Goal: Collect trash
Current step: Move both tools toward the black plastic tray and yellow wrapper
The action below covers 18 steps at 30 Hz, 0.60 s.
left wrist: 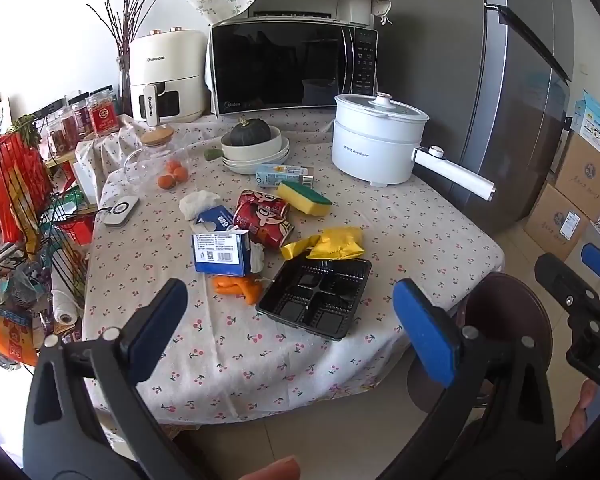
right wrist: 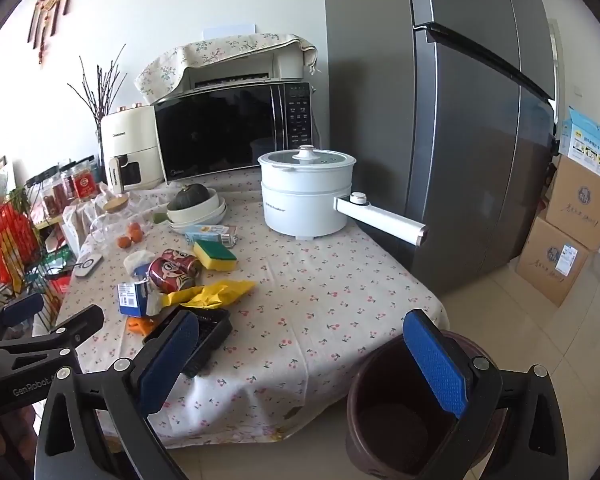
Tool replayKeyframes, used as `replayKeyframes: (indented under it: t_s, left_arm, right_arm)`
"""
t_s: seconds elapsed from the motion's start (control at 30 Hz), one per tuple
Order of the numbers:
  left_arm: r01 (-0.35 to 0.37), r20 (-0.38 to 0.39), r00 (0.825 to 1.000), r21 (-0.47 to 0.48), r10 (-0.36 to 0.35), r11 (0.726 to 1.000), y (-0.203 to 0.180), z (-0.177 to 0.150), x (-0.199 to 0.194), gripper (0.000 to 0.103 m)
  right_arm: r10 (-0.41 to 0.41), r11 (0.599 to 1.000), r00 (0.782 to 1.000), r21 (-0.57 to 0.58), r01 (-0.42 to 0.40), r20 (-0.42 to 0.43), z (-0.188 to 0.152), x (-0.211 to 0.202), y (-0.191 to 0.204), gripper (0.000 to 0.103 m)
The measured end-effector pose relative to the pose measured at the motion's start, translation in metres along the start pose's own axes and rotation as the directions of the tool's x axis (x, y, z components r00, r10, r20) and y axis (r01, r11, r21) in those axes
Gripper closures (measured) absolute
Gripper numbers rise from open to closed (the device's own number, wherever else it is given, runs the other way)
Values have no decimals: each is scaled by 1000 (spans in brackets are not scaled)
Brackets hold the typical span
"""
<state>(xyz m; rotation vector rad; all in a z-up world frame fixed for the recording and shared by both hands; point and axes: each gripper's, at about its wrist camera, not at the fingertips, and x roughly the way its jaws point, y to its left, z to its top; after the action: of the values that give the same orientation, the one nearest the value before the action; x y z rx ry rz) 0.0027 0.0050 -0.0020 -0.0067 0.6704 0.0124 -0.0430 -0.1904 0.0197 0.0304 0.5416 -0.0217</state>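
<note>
Trash lies in the middle of the table: a black plastic tray (left wrist: 318,298), a yellow wrapper (left wrist: 332,243), a blue carton (left wrist: 221,252), crushed red cans (left wrist: 262,216), orange peel (left wrist: 238,286) and white tissue (left wrist: 200,203). A brown bin (right wrist: 412,412) stands on the floor at the table's near right corner. My left gripper (left wrist: 292,328) is open and empty, just before the tray. My right gripper (right wrist: 308,364) is open and empty, over the table's edge beside the bin. The tray (right wrist: 208,338) and wrapper (right wrist: 216,294) also show in the right wrist view.
A yellow-green sponge (left wrist: 304,198), a white electric pot (left wrist: 376,142), stacked bowls with a squash (left wrist: 256,146), a microwave (left wrist: 292,66), an air fryer (left wrist: 166,76) and small oranges (left wrist: 174,174) stand on the table. A wire rack (left wrist: 24,216) is left, a fridge (right wrist: 460,140) and boxes (right wrist: 568,232) right.
</note>
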Motion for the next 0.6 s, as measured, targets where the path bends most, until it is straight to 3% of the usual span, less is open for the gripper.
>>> replayKeyframes:
  t_s: [0.6]
  left_arm:
    - [-21, 15, 1000, -19, 21, 1000, 16, 5, 9, 1]
  right_arm:
    - [23, 999, 1000, -28, -22, 18, 8, 13, 14, 0]
